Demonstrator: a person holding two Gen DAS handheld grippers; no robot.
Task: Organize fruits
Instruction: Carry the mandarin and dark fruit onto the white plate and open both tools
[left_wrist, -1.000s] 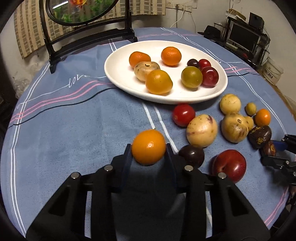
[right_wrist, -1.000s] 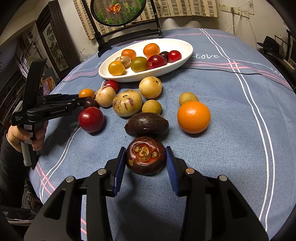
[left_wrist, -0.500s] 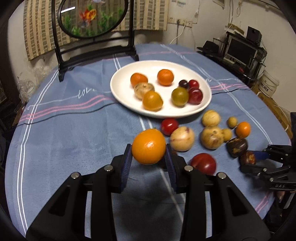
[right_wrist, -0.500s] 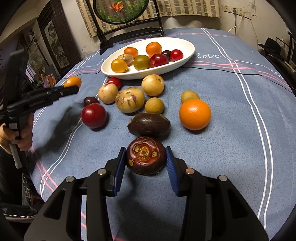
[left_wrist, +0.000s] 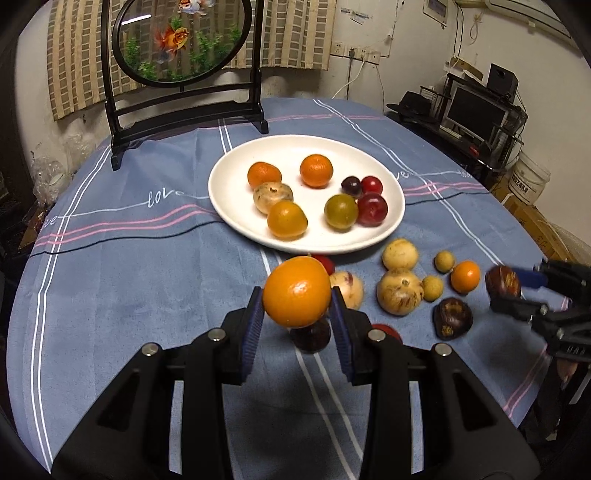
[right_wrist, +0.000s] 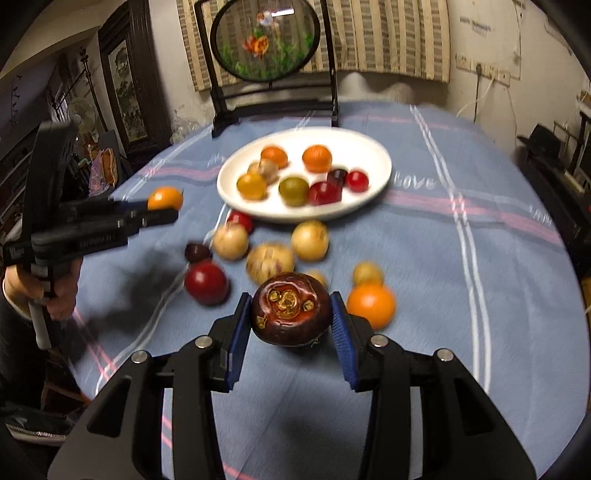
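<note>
My left gripper (left_wrist: 297, 295) is shut on an orange (left_wrist: 296, 291) and holds it in the air above the blue cloth, short of the white plate (left_wrist: 236, 206). The plate carries several fruits: oranges, a tan fruit, a green one and dark red ones. My right gripper (right_wrist: 290, 314) is shut on a dark purple mangosteen (right_wrist: 290, 308), also lifted off the table. From the left wrist view the right gripper (left_wrist: 517, 286) shows at the right edge with its mangosteen (left_wrist: 502, 281). In the right wrist view the left gripper (right_wrist: 166, 208) carries its orange (right_wrist: 165, 198) at the left.
Loose fruit lies on the cloth before the plate: tan round fruits (left_wrist: 400, 291), a small orange (left_wrist: 465, 276), a dark mangosteen (left_wrist: 452, 318), a red plum (right_wrist: 205, 282), an orange (right_wrist: 371, 304). A framed round goldfish screen (left_wrist: 181, 38) stands behind the plate. A person's hand (right_wrist: 55, 291) grips the left tool.
Both grippers have risen with their fruit: the left lifted the orange off the cloth first, then the right lifted the mangosteen. The table and plate now look farther away.
</note>
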